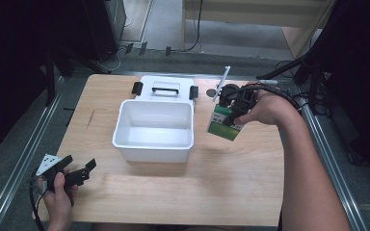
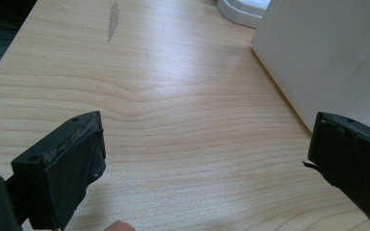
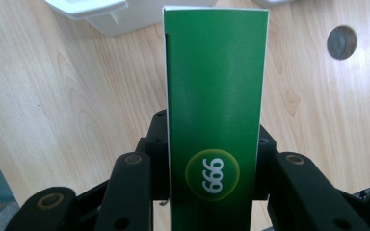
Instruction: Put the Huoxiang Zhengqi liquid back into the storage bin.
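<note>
A green carton (image 1: 225,124) with a white edge hangs above the table to the right of the white bin (image 1: 154,151). My right gripper (image 1: 232,114) is shut on it. In the right gripper view the green carton (image 3: 216,96) stands tall between the two black jaws, which press on its sides, and a round "999" mark shows low on its face. My left gripper (image 1: 80,169) rests at the table's front left corner. In the left gripper view its fingertips (image 2: 72,159) stand wide apart over bare wood, with nothing between them.
The open white bin sits mid-table, its lid (image 1: 166,88) with a black handle lying behind it. The bin's wall (image 2: 327,53) is close on the right in the left gripper view. A round hole (image 3: 342,42) marks the tabletop. Stands and cables crowd the back right.
</note>
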`<state>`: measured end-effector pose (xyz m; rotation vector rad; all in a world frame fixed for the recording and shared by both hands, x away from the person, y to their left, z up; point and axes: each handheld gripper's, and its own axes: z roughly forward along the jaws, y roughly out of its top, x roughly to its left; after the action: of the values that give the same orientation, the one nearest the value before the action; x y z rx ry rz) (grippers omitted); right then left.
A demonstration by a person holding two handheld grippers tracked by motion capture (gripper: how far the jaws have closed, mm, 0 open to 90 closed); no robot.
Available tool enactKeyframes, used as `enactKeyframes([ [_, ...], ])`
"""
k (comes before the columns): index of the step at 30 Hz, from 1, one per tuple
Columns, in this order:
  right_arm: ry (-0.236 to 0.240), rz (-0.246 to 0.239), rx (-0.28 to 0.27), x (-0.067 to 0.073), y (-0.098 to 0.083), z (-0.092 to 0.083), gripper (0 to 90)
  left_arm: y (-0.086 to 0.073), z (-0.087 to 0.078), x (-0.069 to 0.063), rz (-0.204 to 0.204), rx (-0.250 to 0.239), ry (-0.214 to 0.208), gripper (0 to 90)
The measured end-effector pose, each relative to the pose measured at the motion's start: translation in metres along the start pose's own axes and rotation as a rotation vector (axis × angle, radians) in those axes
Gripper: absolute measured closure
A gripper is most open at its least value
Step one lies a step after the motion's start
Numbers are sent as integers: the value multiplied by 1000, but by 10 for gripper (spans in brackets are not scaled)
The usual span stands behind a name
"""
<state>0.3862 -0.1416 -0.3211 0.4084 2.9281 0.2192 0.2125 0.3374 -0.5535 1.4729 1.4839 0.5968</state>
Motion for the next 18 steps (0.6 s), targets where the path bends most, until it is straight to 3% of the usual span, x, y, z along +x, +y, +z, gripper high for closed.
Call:
enactKeyframes([
  [11,-17,-41,-5,0,17,-24,643,0,0,0,0,2,-1,2],
  [18,-4,-48,-18,2,31,-33,643,0,0,0,3,2,0,1],
])
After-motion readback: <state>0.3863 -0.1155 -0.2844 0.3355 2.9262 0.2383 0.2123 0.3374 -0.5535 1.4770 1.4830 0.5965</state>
